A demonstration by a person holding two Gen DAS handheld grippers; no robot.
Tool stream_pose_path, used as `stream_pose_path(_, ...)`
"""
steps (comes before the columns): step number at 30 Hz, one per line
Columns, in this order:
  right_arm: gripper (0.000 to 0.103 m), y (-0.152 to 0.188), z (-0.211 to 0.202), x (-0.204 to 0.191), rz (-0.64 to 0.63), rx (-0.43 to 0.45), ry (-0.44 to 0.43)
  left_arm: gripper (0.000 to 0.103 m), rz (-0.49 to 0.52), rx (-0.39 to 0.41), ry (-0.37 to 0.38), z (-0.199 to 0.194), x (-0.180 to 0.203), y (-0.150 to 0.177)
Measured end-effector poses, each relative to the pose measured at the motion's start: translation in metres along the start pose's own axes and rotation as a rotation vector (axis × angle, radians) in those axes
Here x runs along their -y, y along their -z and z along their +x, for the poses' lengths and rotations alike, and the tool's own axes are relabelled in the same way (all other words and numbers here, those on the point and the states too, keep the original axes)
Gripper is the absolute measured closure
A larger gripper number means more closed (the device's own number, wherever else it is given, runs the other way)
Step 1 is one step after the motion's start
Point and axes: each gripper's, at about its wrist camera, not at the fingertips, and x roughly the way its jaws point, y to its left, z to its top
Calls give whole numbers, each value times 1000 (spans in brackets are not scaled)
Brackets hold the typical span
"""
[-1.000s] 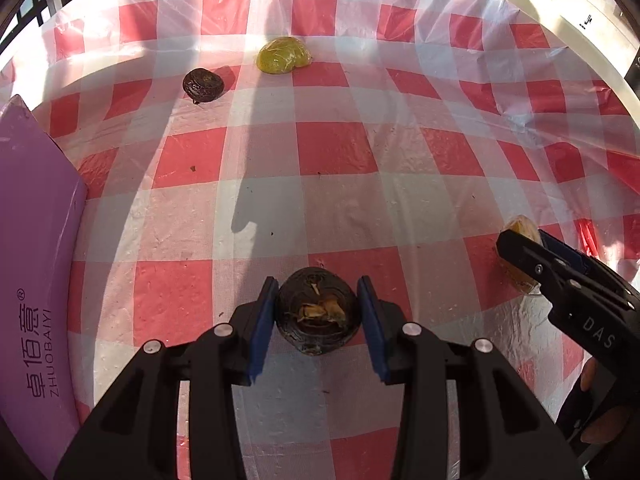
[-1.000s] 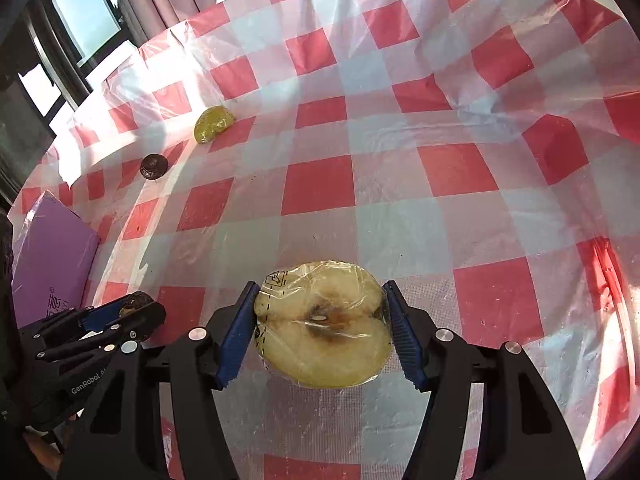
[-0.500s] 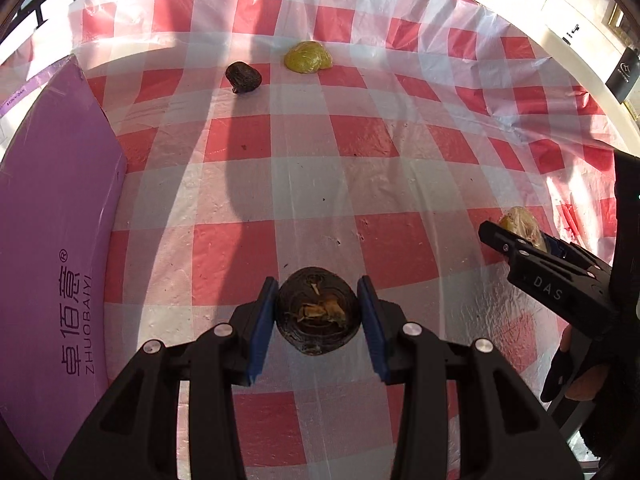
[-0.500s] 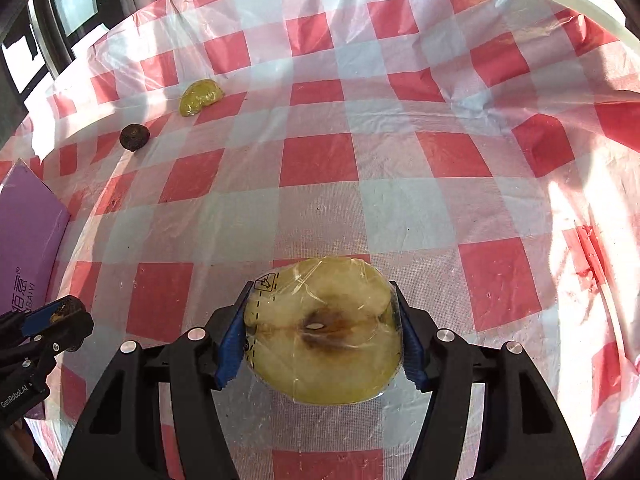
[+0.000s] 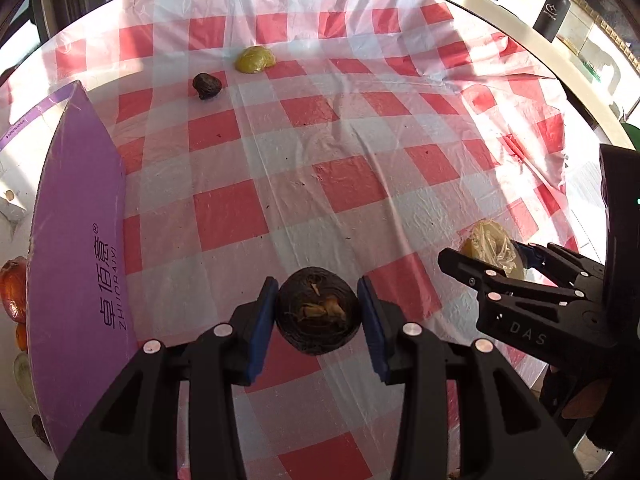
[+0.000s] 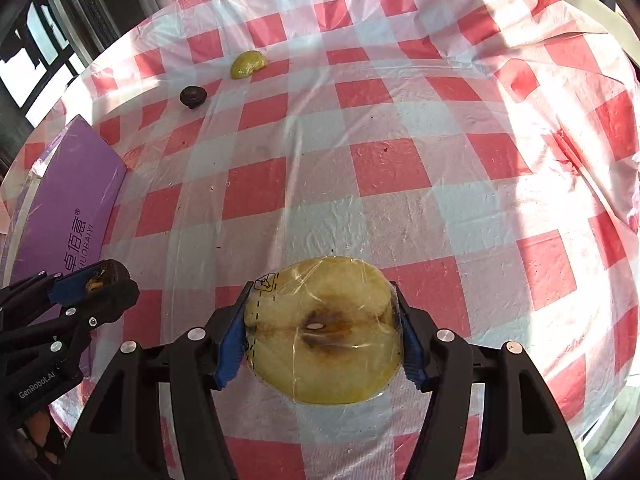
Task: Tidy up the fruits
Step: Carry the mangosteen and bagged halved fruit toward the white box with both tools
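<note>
My left gripper (image 5: 318,312) is shut on a dark, shrivelled round fruit (image 5: 318,322) and holds it above the checked tablecloth. My right gripper (image 6: 322,330) is shut on a plastic-wrapped apple half (image 6: 320,332), cut face toward the camera. In the left wrist view the right gripper (image 5: 494,254) appears at the right with the wrapped apple half (image 5: 486,244). The left gripper (image 6: 94,278) appears at the lower left of the right wrist view. On the far cloth lie a small dark fruit (image 5: 207,85) (image 6: 193,96) and a yellow wrapped fruit piece (image 5: 255,59) (image 6: 248,64).
A purple box (image 5: 76,264) (image 6: 68,208) stands along the left side of the table. Beyond it at the far left lie orange and pale wrapped fruits (image 5: 12,292). A black bottle (image 5: 554,14) stands on a counter at the back right. The cloth's right edge (image 5: 560,176) hangs over the table.
Both grippers have lifted and drawn back from the cloth with their fruits, so more of the table and the purple box shows. The grips have not changed.
</note>
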Motion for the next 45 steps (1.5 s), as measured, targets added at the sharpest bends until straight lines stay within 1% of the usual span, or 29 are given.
stream_pose_path(5, 41, 13, -12, -25, -22, 9, -6, 62, 22, 53, 28, -21, -2, -6)
stream_pose_path(12, 41, 18, -27, -57, -36, 41, -19, 62, 23, 115, 39, -49, -22, -8)
stream_pose_path(18, 41, 15, -33, -86, -54, 70, -38, 62, 30, 181, 38, -75, -47, -9)
stream_pose_path(23, 41, 3, -41, -116, -91, 113, -68, 62, 13, 236, 18, -97, -74, -10)
stream_pose_path(28, 41, -9, -52, -149, -141, 157, -109, 62, -25, 267, -20, -113, -108, -4)
stream_pose_path(34, 41, -13, -56, -202, -256, 171, -169, 62, -96, 270, -103, -124, -158, 16)
stream_pose_path(37, 41, -12, -58, -233, -344, 176, -201, 62, -142, 260, -153, -128, -185, 29)
stream_pose_path(41, 41, -2, -62, -275, -501, 188, -234, 62, -216, 232, -207, -129, -219, 48)
stream_pose_path(45, 41, 9, -58, -306, -627, 169, -270, 62, -271, 193, -255, -126, -245, 63)
